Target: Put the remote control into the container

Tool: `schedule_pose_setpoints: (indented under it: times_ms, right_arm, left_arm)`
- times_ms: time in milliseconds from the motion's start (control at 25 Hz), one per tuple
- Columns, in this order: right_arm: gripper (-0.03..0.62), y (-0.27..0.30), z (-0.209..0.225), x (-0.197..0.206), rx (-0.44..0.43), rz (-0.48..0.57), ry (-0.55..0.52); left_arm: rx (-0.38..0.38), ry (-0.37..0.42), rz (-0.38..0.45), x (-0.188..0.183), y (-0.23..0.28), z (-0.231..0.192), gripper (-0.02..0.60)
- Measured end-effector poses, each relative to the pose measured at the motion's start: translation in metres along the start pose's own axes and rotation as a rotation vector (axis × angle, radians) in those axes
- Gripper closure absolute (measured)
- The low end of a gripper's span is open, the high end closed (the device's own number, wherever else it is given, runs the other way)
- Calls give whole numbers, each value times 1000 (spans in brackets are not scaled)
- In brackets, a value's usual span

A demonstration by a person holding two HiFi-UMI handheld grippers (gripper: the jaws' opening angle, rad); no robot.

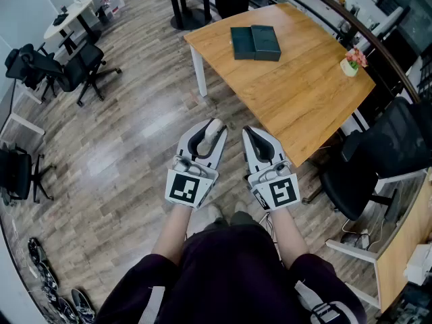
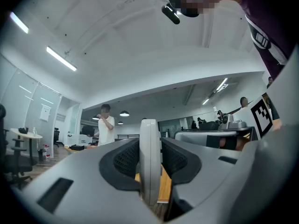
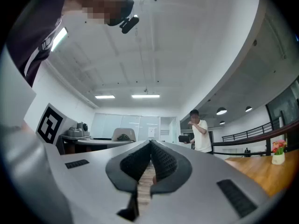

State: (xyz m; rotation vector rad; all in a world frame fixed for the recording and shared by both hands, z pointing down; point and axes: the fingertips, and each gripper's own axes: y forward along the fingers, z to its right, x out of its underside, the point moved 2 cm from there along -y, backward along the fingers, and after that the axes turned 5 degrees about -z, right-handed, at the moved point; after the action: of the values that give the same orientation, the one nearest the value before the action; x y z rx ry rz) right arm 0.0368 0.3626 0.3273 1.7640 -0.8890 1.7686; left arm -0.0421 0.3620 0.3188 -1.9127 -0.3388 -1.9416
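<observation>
My left gripper [image 1: 213, 131] is held level over the wooden floor, its pads closed on a pale grey-white remote control [image 2: 149, 167] that stands edge-on between them. The remote's end [image 1: 217, 123] pokes out at the jaw tips in the head view. Beside it, my right gripper [image 1: 248, 132] has its jaws together with nothing in them [image 3: 150, 146]. The container [image 1: 255, 43] is a dark green box in two halves on the far part of the wooden table [image 1: 297, 106], well ahead of both grippers.
The table's near corner lies just right of my right gripper. A small flower pot [image 1: 350, 62] stands at its right edge. A black office chair [image 1: 385, 154] sits to the right, others [image 1: 81, 66] at far left. A person in a white shirt [image 2: 106, 129] stands beyond.
</observation>
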Motion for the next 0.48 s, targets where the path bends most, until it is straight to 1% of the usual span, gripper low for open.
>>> schedule_pose_setpoints:
  times_ms: [120,160,280,480]
  right_arm:
    - [576,5,4,2,-1,-3,-13]
    - [576,8,5,3,0,-4,-14]
    - [576,17,11,8,3,-8,-15]
    - [576,42,35,19,3,-21,-7]
  left_arm:
    - [2,-2,12,2,6,-5,462]
    - [5,2,1,5,7,-7,463]
    - [17,20,-65,21,13,-14,463]
    - [16,-14,-21,24,45,-30,462]
